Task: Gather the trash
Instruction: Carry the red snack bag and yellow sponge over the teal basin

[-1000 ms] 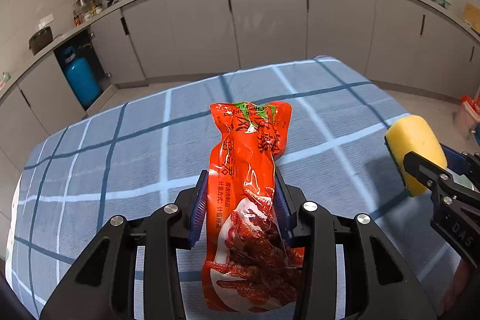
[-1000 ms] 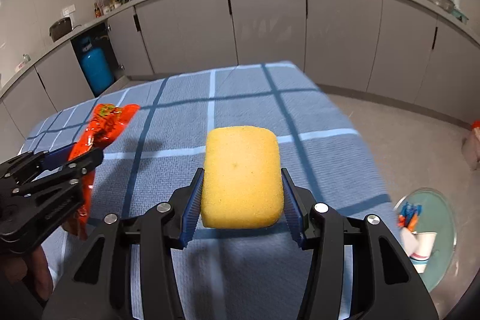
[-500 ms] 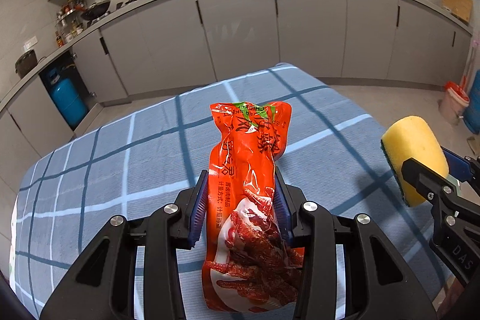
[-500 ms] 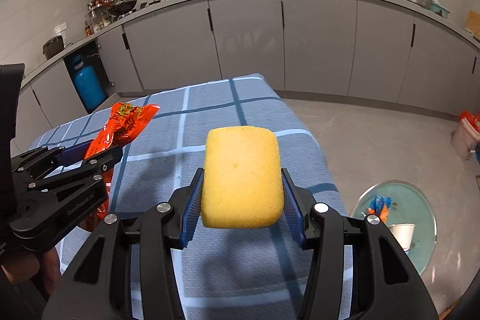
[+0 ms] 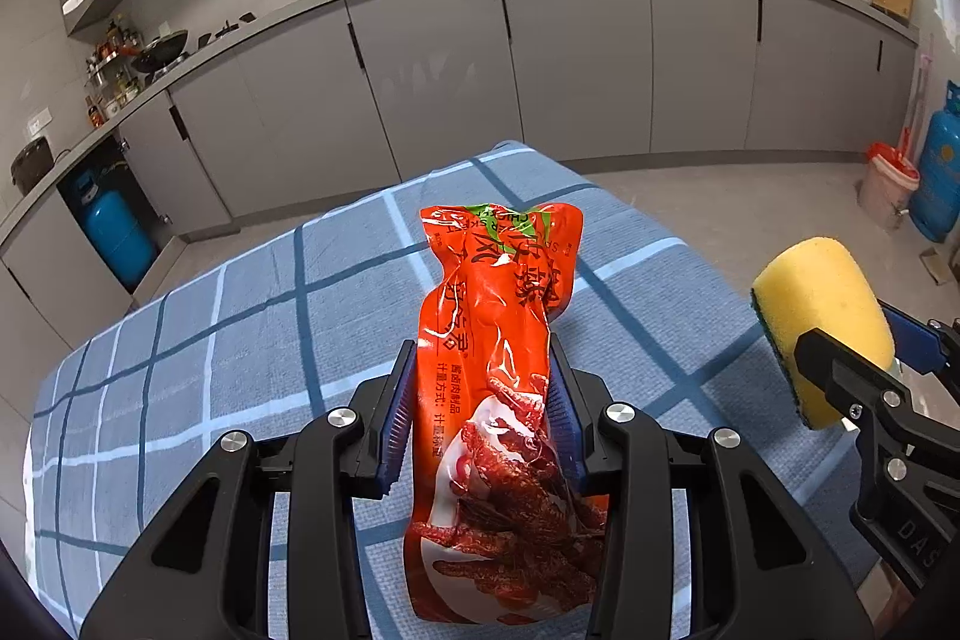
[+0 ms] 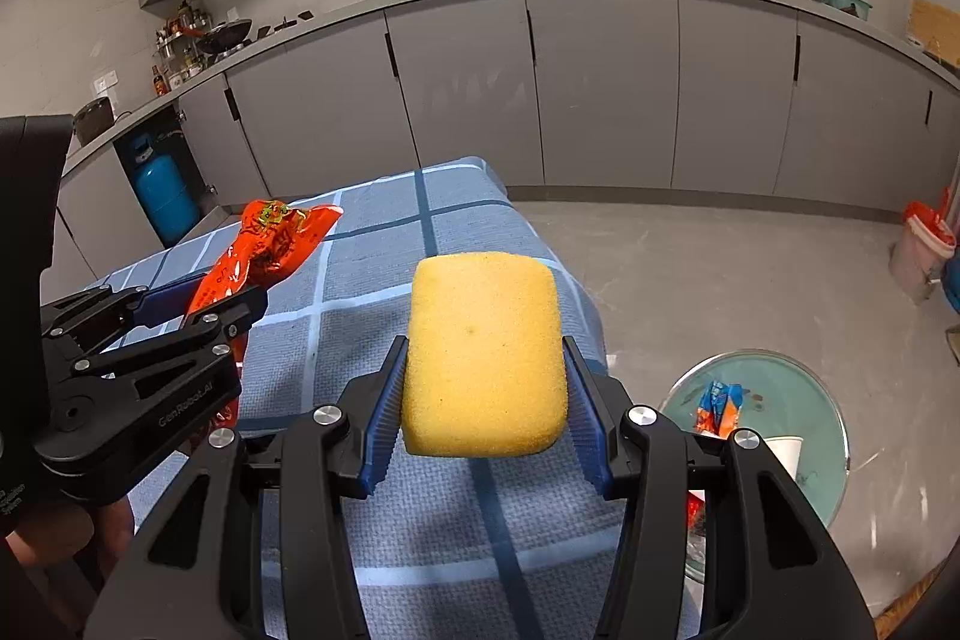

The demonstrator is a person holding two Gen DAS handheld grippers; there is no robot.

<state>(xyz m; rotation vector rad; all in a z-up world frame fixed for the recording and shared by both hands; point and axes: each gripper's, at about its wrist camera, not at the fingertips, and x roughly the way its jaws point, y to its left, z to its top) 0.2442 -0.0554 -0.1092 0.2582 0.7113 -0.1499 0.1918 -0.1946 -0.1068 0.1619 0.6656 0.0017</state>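
Two grippers carried trash: left gripper [image 5: 480,412] clamped a crinkled red snack packet [image 5: 498,340], right gripper [image 6: 485,394] a yellow rectangular sponge [image 6: 485,352], beyond the blue checked tablecloth's [image 6: 372,256] right edge; next, release over the round glass-green bin [image 6: 798,400].

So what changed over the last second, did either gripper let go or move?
Both grippers swung right, toward the table's right edge: the floor and the trash bin now show far more. Nothing was released or grasped. The left gripper stays shut on the red snack bag, the right gripper on the yellow sponge.
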